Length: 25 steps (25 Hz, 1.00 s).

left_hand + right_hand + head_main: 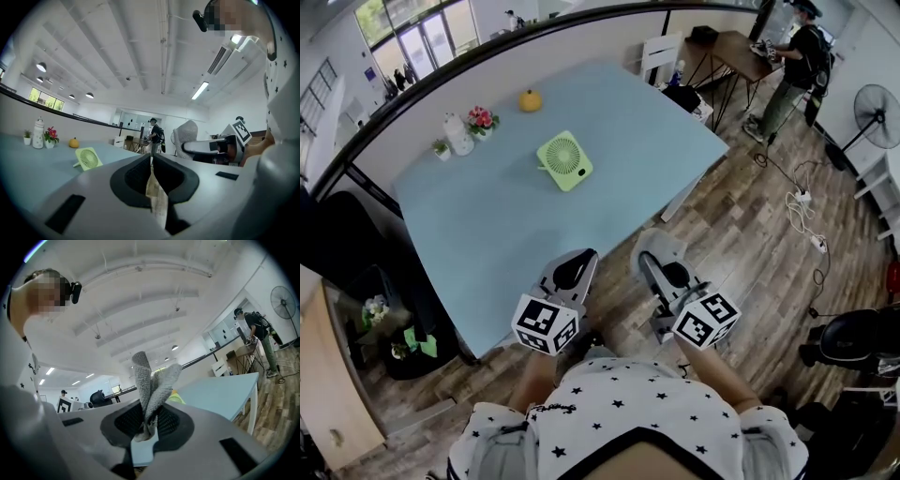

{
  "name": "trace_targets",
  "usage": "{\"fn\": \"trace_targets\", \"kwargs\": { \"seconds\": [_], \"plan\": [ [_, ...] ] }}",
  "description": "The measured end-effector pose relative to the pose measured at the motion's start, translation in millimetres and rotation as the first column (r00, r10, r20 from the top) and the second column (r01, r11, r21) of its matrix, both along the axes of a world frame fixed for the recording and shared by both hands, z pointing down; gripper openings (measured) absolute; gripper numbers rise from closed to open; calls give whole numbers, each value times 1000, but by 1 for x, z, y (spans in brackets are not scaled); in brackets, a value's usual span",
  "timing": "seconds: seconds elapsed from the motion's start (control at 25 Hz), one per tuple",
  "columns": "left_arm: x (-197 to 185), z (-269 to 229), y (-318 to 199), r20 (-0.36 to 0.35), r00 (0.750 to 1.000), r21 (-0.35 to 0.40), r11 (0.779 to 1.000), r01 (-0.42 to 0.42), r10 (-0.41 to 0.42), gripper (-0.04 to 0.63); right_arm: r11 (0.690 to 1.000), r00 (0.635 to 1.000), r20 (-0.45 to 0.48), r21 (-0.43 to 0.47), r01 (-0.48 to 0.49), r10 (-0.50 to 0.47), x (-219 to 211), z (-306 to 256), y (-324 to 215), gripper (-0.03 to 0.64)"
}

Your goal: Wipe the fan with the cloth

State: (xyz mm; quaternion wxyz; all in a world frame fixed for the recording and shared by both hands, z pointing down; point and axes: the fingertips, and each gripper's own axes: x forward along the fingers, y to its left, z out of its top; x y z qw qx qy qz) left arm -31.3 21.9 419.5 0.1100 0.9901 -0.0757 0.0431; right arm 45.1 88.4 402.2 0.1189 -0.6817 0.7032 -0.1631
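Right gripper view alone shows the grey cloth, pinched between the clenched jaws of the right gripper. The left gripper has its jaws pressed together on nothing. Head view shows the green fan lying mid-table, well apart from both grippers at the near edge, with bare table between. Flowers, a white bottle and a yellow fruit stand behind the fan.

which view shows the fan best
Head view: the whole fan shows unblocked on the table. The left gripper view shows it small, the right gripper view only a green sliver behind the cloth.
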Motion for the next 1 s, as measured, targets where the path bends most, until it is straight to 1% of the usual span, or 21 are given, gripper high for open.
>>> {"fn": "trace_targets", "kwargs": {
  "seconds": [0.24, 0.44, 0.56, 0.68, 0.84, 1.0],
  "plan": [
    [-9, 3, -28, 0, 1000, -1, 1000, 29, -29, 40, 999, 999, -11, -9, 32, -32, -8, 2, -30, 49],
    [-21, 8, -35, 10, 998, -12, 998, 60, -59, 40, 998, 998, -16, -26, 58, -58, -13, 6, -40, 49],
    [-27, 10, -41, 9, 996, -12, 996, 92, -92, 40, 996, 996, -21, -26, 81, -81, -11, 8, -50, 49],
    [-32, 12, -50, 15, 990, -10, 991, 137, -137, 40, 992, 992, -20, -20, 126, -126, -11, 8, -65, 49],
    [-36, 12, -71, 18, 976, 0, 976, 216, -216, 40, 979, 979, -24, -2, 202, -202, -10, 8, -95, 49],
    [-37, 10, -102, 23, 945, 18, 946, 325, -325, 40, 953, 954, -13, 18, 301, -301, -4, 10, -137, 49]
  ]
}}
